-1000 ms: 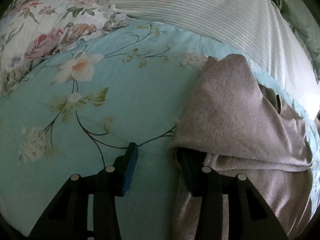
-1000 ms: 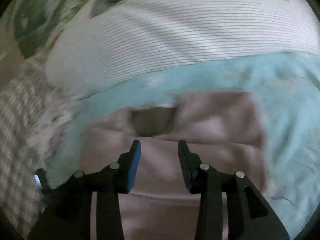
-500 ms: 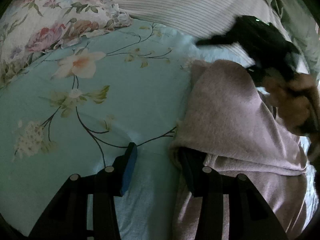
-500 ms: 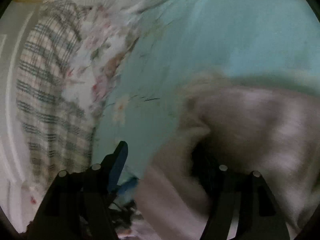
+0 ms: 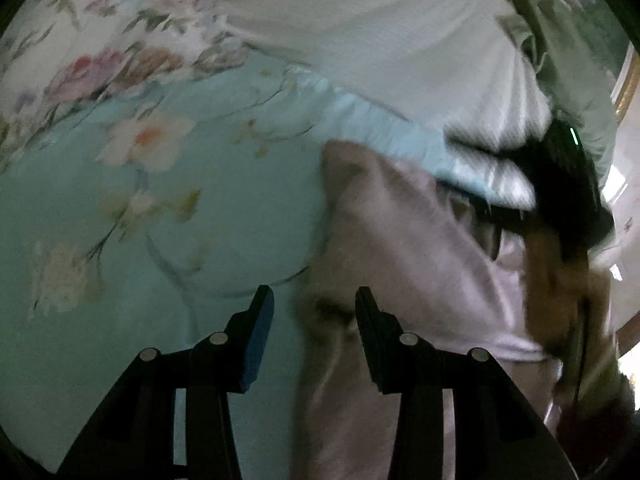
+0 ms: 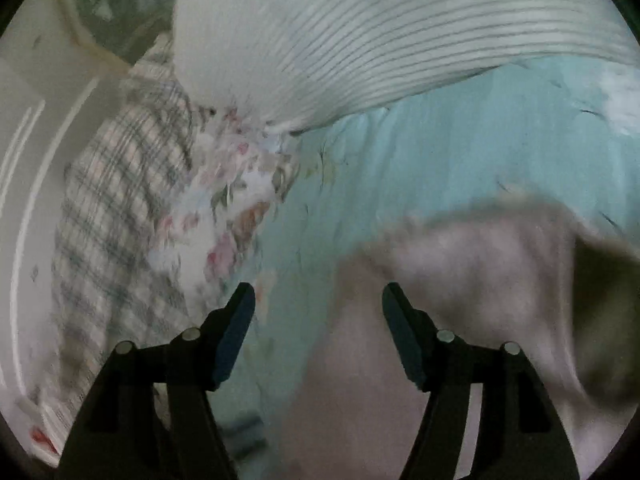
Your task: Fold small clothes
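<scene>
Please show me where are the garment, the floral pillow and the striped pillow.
garment (image 5: 404,240), left wrist view, on its folded upper layer.
floral pillow (image 5: 104,52), left wrist view, on its rose print.
striped pillow (image 6: 380,40), right wrist view, on its middle.

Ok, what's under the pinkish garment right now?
The pinkish garment lies on the light blue floral bedsheet, which shows around its left edge. A folded-over top layer covers its lower layer; whatever lies beneath the middle is hidden. Both grippers are open.
</scene>
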